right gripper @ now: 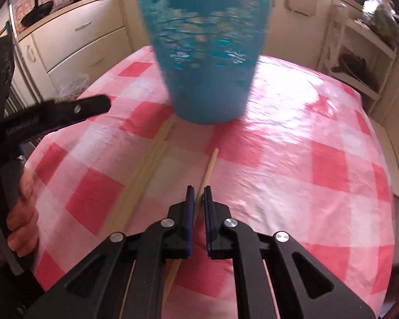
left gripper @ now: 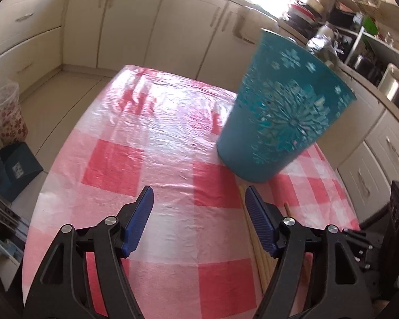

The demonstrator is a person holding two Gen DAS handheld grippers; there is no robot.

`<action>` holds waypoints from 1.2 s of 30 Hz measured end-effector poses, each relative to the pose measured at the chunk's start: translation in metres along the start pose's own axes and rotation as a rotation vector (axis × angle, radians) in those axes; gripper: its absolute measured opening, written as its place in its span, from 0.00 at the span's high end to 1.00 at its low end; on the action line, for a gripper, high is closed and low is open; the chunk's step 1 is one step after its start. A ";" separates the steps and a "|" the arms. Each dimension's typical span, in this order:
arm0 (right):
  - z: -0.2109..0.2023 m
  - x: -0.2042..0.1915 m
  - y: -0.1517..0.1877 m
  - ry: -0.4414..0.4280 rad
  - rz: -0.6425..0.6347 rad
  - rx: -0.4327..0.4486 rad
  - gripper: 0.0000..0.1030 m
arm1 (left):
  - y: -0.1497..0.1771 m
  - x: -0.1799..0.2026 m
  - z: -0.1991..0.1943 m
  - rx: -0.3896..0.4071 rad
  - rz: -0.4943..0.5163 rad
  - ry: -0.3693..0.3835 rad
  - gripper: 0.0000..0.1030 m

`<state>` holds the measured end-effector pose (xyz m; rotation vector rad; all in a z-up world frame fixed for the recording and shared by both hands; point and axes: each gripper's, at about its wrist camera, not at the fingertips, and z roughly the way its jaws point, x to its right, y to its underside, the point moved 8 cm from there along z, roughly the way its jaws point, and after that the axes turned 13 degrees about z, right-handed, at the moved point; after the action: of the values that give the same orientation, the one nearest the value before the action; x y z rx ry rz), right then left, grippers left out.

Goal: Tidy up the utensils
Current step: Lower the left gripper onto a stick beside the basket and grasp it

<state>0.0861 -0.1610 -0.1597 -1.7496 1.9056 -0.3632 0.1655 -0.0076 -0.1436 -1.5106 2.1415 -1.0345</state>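
1. Left wrist view: my left tongs [left gripper: 199, 202] hang wide open above the surface [left gripper: 151, 143], which is spread with a red-and-white checked cloth, and grip nothing.
2. Same view: a blue cup [left gripper: 282, 111] with cut-out flower patterns stands on the surface ahead and to the right of the tongs, leaning in the fisheye picture.
3. Same view: a bundle of wooden chopsticks [left gripper: 255, 244] lies flat on the cloth beside the right-hand finger, reaching toward the foot of the cup and partly hidden behind that finger. A single chopstick's tip [left gripper: 287, 208] shows just right of it.
4. Same view: cream kitchen cabinets [left gripper: 135, 24] ring the room behind, with a crowded shelf at the upper right.
5. Right wrist view: my right tongs [right gripper: 198, 194] are closed to a narrow slit on one chopstick [right gripper: 208, 167], which runs between the blue pads and points up the picture toward the cup.
6. Same view: the blue cup [right gripper: 207, 53], blurred, stands upright on the surface straight ahead.
7. Same view: the other chopsticks [right gripper: 143, 175] lie together on the cloth to the left of the held one, their far ends just at the cup's base.
8. Same view: my left hand [right gripper: 18, 212] holds its tool's handle at the left edge, with a black finger [right gripper: 87, 107] of the left tongs reaching out over the cloth.
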 end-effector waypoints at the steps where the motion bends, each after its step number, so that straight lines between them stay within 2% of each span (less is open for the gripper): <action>1: -0.003 0.009 0.001 -0.008 0.020 0.005 0.93 | 0.001 0.007 0.002 -0.014 0.026 0.000 0.34; 7: -0.009 0.043 -0.001 -0.094 0.180 0.001 0.93 | 0.007 0.030 0.020 -0.114 0.094 -0.050 0.34; 15: -0.009 0.043 -0.002 -0.142 0.199 -0.008 0.93 | 0.013 0.038 0.030 -0.181 0.182 -0.138 0.34; 18: -0.009 0.044 -0.002 -0.159 0.215 -0.011 0.92 | 0.013 0.037 0.029 -0.185 0.170 -0.164 0.35; 22: -0.010 0.044 -0.001 -0.174 0.226 -0.014 0.92 | 0.014 0.038 0.031 -0.207 0.205 -0.212 0.36; 26: -0.011 0.044 0.000 -0.183 0.228 -0.017 0.92 | 0.012 0.040 0.034 -0.213 0.207 -0.217 0.37; 29: -0.012 0.044 0.000 -0.185 0.223 -0.019 0.92 | 0.007 0.047 0.037 -0.217 0.225 -0.199 0.49; 31: -0.011 0.043 0.000 -0.187 0.222 -0.020 0.92 | 0.004 0.052 0.039 -0.221 0.245 -0.180 0.64; 33: -0.011 0.043 0.000 -0.192 0.226 -0.021 0.92 | 0.001 0.057 0.042 -0.226 0.262 -0.158 0.73; 36: -0.010 0.042 0.001 -0.197 0.229 -0.022 0.91 | 0.000 0.062 0.044 -0.232 0.274 -0.133 0.83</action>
<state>0.0790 -0.2038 -0.1598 -1.4995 1.9445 -0.0823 0.1692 -0.0806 -0.1649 -1.2875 2.3516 -0.5942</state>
